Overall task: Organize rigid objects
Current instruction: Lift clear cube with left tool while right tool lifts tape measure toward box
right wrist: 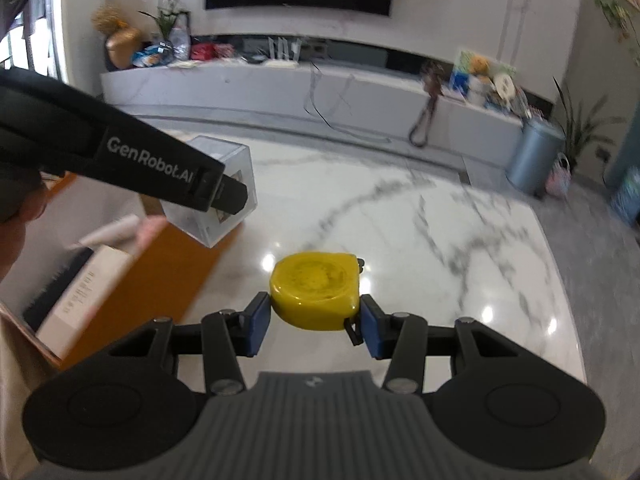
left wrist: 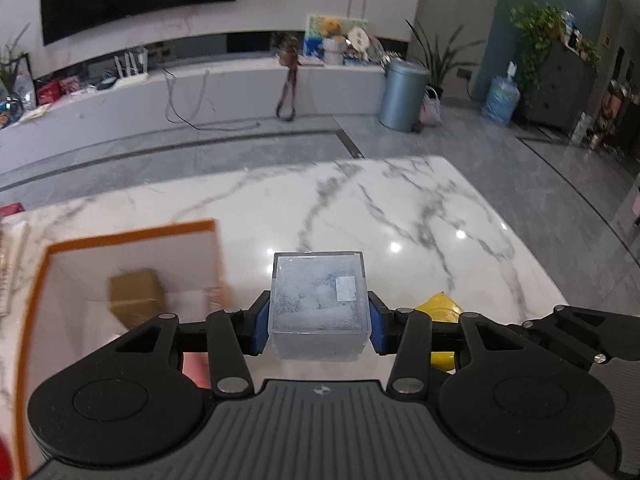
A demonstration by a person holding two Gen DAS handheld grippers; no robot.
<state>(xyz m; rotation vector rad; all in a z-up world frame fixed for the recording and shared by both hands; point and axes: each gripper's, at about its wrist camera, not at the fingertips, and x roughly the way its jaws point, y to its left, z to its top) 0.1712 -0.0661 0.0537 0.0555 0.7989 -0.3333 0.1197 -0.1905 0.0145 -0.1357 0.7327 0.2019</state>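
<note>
My left gripper [left wrist: 319, 322] is shut on a clear plastic cube box [left wrist: 318, 304] with white filling, held above the marble table [left wrist: 400, 208] beside an orange-rimmed open box [left wrist: 120, 236]. The cube also shows in the right wrist view [right wrist: 224, 160], held over the orange box's edge [right wrist: 168, 272]. My right gripper [right wrist: 316, 322] is shut on a yellow tape measure [right wrist: 314, 288], held just above the table [right wrist: 440, 240]. The tape measure also shows in the left wrist view [left wrist: 438, 306], low at the right.
Inside the orange box lie a brown carton [left wrist: 138, 296], a white box [right wrist: 84, 292] and a white tube-like item [right wrist: 110, 234]. Beyond the table's far edge are grey floor, a TV bench [right wrist: 320, 92] and a metal bin [left wrist: 402, 94].
</note>
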